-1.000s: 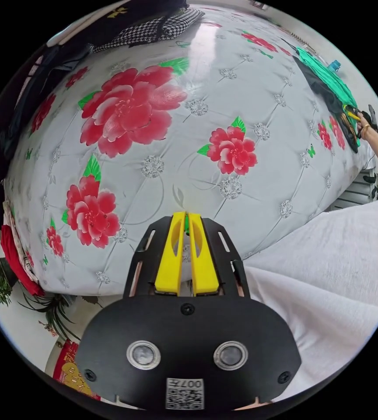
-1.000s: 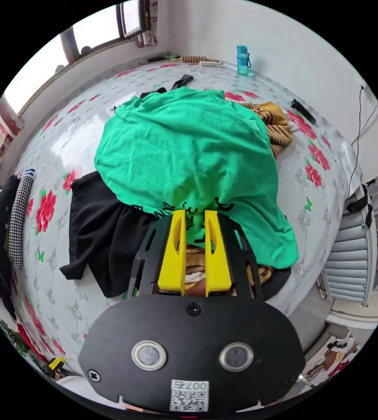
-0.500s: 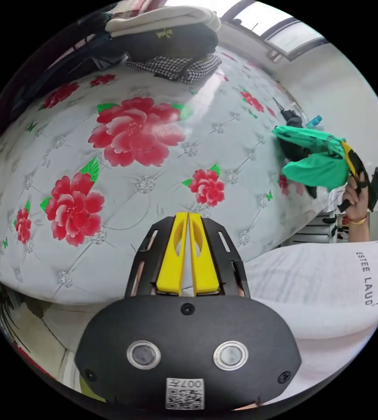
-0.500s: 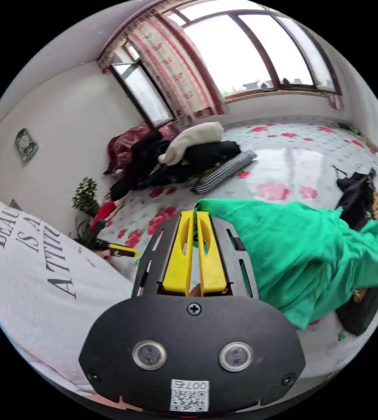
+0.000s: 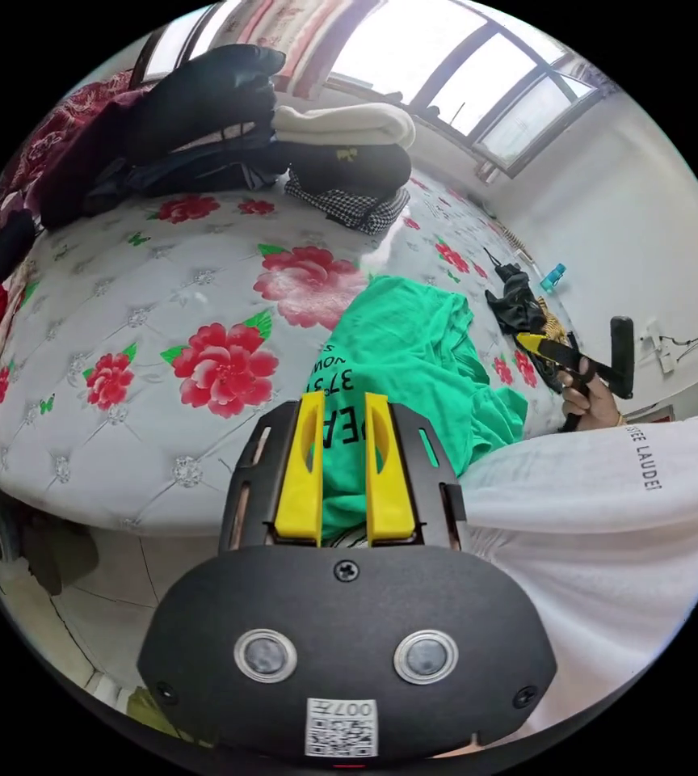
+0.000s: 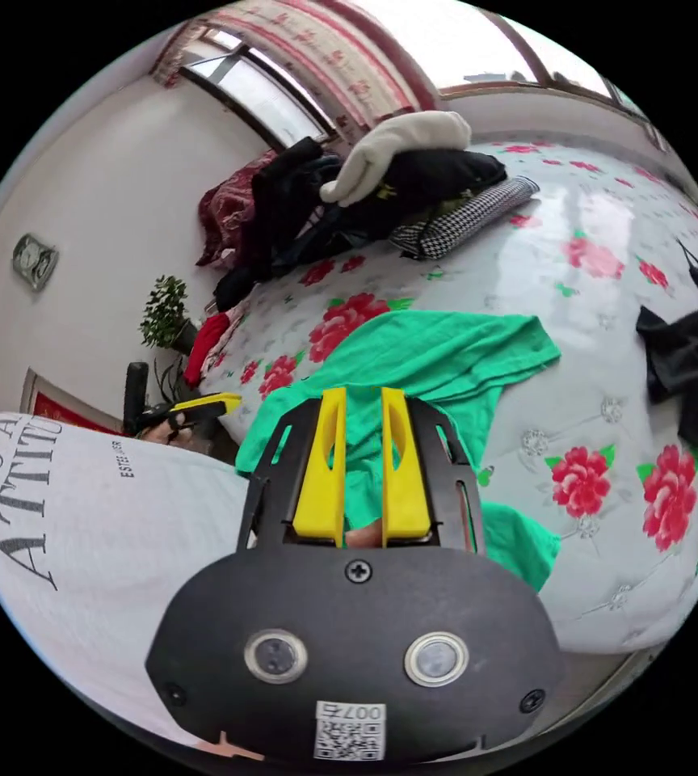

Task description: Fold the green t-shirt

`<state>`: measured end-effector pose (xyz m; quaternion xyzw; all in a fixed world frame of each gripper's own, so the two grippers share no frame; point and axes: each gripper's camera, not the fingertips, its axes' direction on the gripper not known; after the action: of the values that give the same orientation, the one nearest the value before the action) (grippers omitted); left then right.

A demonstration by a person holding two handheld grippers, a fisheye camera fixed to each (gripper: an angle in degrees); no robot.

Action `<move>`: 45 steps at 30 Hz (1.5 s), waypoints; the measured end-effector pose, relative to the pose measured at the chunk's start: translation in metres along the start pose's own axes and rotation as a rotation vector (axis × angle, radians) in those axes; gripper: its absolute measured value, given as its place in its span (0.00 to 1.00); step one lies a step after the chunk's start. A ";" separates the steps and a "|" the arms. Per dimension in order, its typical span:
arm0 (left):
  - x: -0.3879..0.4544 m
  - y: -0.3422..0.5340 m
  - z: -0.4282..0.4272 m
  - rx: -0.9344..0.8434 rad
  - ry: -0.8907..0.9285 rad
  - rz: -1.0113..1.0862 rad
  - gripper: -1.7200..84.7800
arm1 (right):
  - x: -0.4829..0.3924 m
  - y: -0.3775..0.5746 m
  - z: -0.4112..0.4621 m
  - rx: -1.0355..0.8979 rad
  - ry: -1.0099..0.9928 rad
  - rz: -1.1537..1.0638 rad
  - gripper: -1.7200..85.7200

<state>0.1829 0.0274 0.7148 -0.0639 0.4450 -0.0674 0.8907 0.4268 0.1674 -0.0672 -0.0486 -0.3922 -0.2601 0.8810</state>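
Observation:
The green t-shirt point(image 5: 414, 347) lies crumpled on the flowered bed cover point(image 5: 123, 323), near its front edge, black print showing. My left gripper point(image 5: 342, 400) hovers just over the shirt's near part, jaws apart, cloth visible through the gap but not pinched. My right gripper point(image 6: 363, 396) also stands open above the green t-shirt point(image 6: 446, 356), which spreads out ahead of it and hangs over the bed edge. A hand holds the right gripper point(image 5: 559, 352) to the right of the shirt in the left gripper view. At the left of the right gripper view is the left gripper point(image 6: 195, 406).
A stack of folded clothes point(image 5: 341, 153) sits at the far side of the bed. Loose black and striped garments point(image 5: 519, 299) lie to the right, a blue bottle point(image 5: 553, 276) beyond them. The person's white shirt point(image 5: 607, 517) is close by. A plant point(image 6: 163, 311) stands by the wall.
The right gripper pulled the green t-shirt off the clothes pile, carried it across the bed and let it go near the front edge. Both grippers have opened.

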 end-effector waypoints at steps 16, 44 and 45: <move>0.123 -0.038 0.092 -0.298 0.081 0.540 0.02 | 0.114 -0.040 0.018 -0.017 0.222 0.321 0.09; 0.065 -0.062 -0.083 0.246 -0.005 0.447 0.26 | -0.067 -0.083 0.028 0.004 -0.428 -0.581 0.02; 0.091 -0.066 -0.076 0.240 0.010 0.553 0.22 | -0.081 -0.082 0.030 -0.013 -0.451 -0.620 0.02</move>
<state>0.1719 -0.0575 0.6093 0.1660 0.4387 0.1253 0.8742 0.3210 0.1394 -0.1142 0.0106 -0.5706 -0.4995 0.6517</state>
